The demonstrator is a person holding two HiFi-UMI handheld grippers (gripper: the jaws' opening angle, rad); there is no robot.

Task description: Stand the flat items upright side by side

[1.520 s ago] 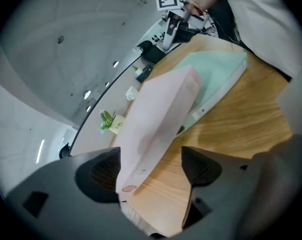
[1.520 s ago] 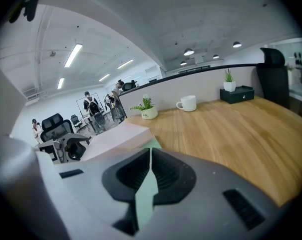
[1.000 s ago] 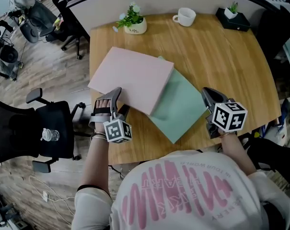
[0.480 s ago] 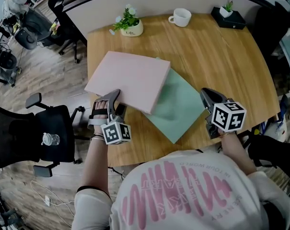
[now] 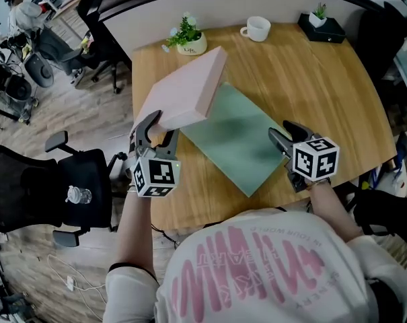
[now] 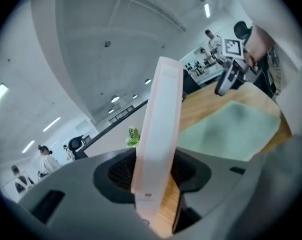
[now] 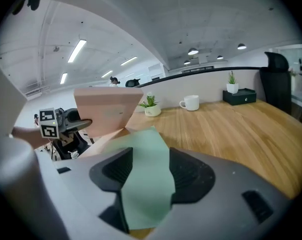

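Looking at the left gripper point(image 6: 153, 173), its jaws are closing on the pink board point(image 6: 159, 119). The board's edge sits right between the pads, both touching it, and it rises steeply away from the jaws. The right gripper point(image 7: 145, 178) is opening, with a corner of the green board point(image 5: 238, 137) between its parted jaws, lying flat on the table point(image 5: 314, 66).

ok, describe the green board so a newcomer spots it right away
Start at the wooden table and look at its near half. The green board lies flat there, thin and pale. Its neighbour, the pink board, is thicker and tipped up off the table.
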